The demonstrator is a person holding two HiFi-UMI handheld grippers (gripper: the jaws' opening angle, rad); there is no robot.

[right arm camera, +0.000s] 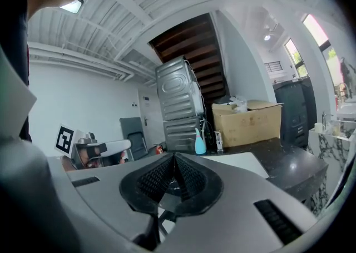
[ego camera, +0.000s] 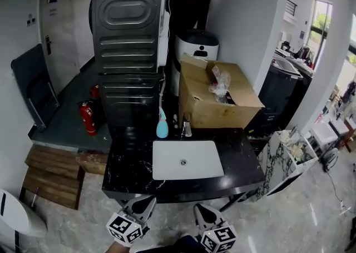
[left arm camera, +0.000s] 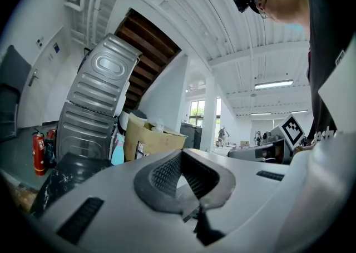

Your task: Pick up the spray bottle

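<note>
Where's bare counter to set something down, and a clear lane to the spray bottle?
Free: counter left of the basin, and the strip right of it, before the cardboard box. Crowded: back edge, spray bottle beside faucet, between metal cabinet and box. Likely lane: over the basin.

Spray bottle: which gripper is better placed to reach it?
Right gripper, probably: the spray bottle stands almost straight ahead of its jaws, while the left gripper has it well off to the left.

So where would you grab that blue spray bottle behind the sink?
Probably around its narrow neck: the spray bottle stands upright and tapers upward. Come from the front, over the sink; the metal appliance blocks the back, the faucet its right.
</note>
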